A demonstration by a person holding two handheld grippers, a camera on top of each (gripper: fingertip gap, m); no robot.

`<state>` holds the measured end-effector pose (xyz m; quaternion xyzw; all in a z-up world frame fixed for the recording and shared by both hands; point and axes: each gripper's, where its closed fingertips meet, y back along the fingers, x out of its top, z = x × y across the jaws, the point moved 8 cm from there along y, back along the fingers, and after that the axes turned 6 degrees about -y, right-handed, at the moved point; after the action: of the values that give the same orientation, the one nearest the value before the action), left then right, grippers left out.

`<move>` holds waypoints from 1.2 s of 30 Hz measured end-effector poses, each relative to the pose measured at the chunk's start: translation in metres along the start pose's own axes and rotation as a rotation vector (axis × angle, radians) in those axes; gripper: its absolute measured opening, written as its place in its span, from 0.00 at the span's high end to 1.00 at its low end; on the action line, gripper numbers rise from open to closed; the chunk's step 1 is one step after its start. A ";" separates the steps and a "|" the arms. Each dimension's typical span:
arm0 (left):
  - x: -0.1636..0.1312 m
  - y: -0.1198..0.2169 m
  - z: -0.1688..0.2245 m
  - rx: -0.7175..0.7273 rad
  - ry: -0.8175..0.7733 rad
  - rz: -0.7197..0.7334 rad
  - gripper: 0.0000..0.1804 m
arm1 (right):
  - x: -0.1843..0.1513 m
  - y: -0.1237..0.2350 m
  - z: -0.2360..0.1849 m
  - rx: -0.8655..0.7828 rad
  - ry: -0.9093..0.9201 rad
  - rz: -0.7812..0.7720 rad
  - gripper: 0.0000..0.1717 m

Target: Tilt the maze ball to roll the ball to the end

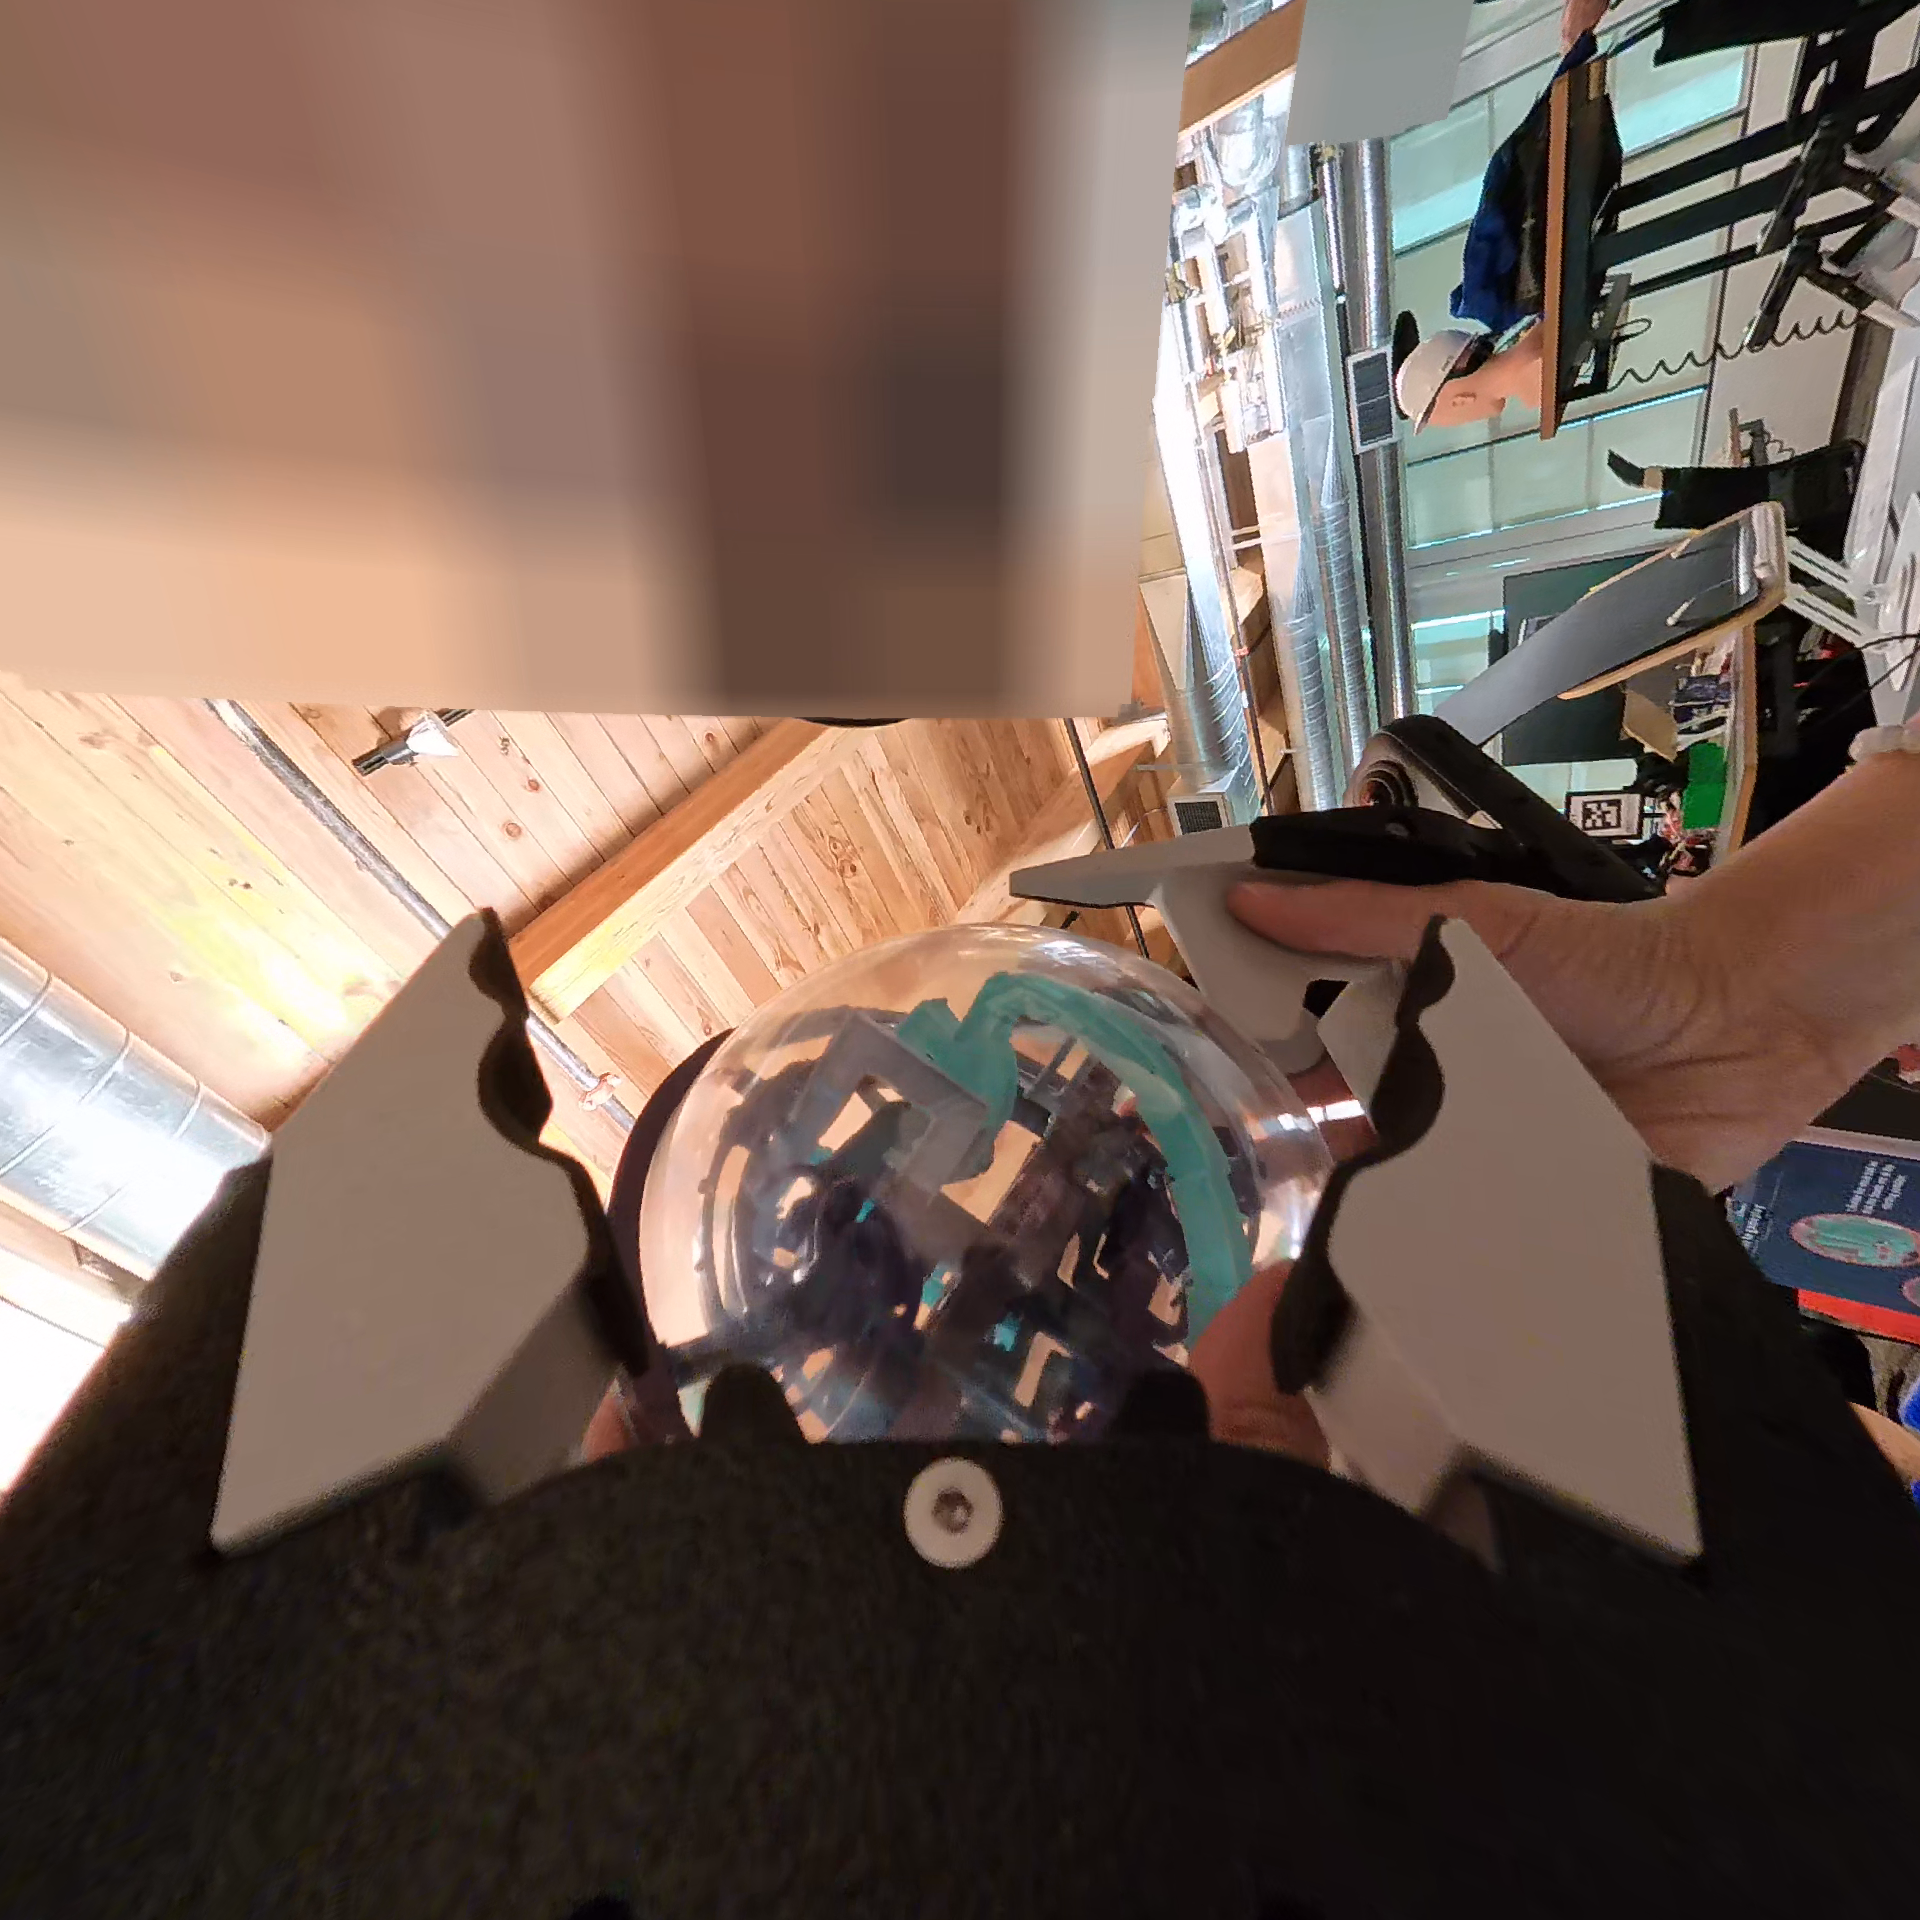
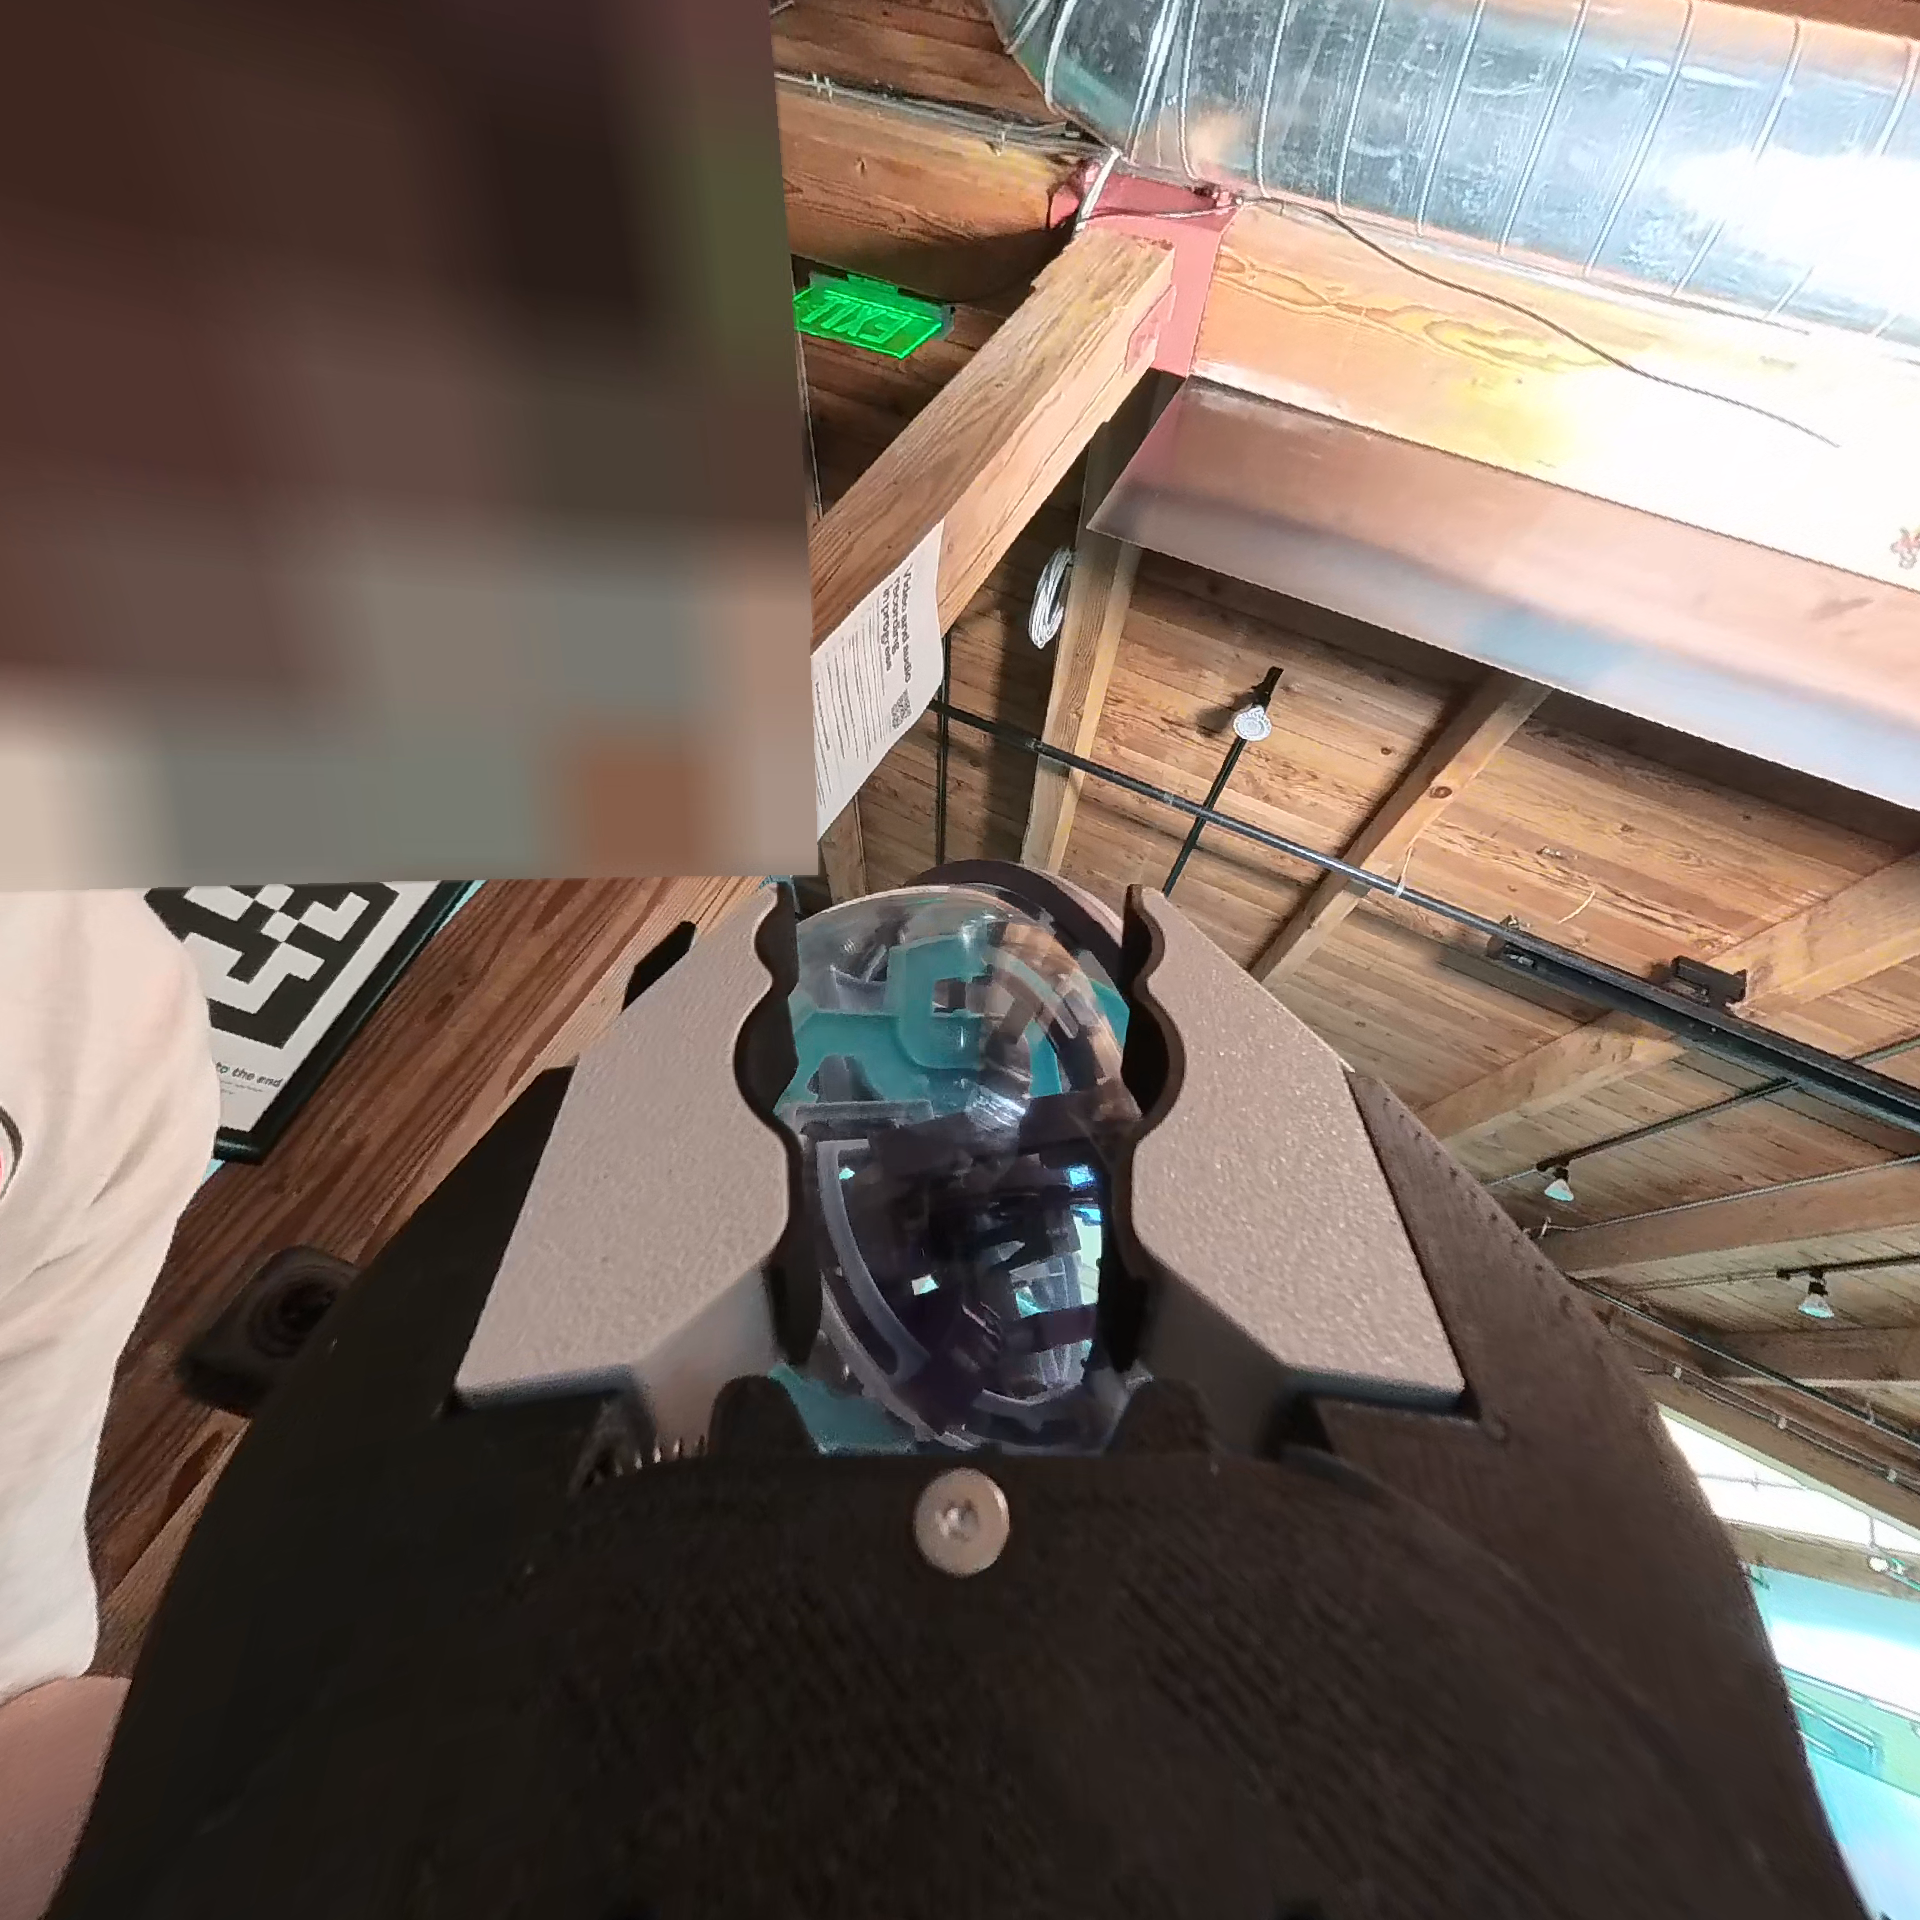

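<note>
Two sets of jaws meet on one clear plastic maze sphere with teal and grey tracks inside [image 1: 966, 1205], held up in the air under the timber ceiling [image 1: 727, 862]. The left gripper [image 1: 966, 1039] is spread wide and cradles it; the right gripper [image 2: 951, 987] is clenched on it. If they tilt unevenly, I think the slick shell could slip. Only the left wrist view shows a bare hand [image 1: 1621, 1039] working the other tool; only the right wrist view shows the wooden table [image 2: 395, 1091].

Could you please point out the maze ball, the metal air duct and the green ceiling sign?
maze ball [image 2: 935, 1122]: right wrist view, on its clear shell.
metal air duct [image 2: 1507, 114]: right wrist view, on its ribbed side.
green ceiling sign [image 2: 862, 317]: right wrist view, on its lit face.
</note>
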<state>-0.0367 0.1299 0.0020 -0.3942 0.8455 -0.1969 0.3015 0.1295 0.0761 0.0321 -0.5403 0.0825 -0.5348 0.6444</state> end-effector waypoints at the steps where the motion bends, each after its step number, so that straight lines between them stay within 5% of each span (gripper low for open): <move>1: 0.000 0.000 0.001 -0.002 0.002 -0.003 0.13 | 0.000 0.001 0.001 -0.004 -0.004 -0.001 0.65; 36: -0.002 -0.015 0.000 -0.098 -0.040 -0.184 0.13 | -0.030 0.024 0.033 -0.155 -0.325 0.074 0.64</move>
<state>-0.0271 0.1228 0.0109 -0.4883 0.8081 -0.1743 0.2795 0.1536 0.1160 0.0121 -0.6643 0.0380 -0.4086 0.6247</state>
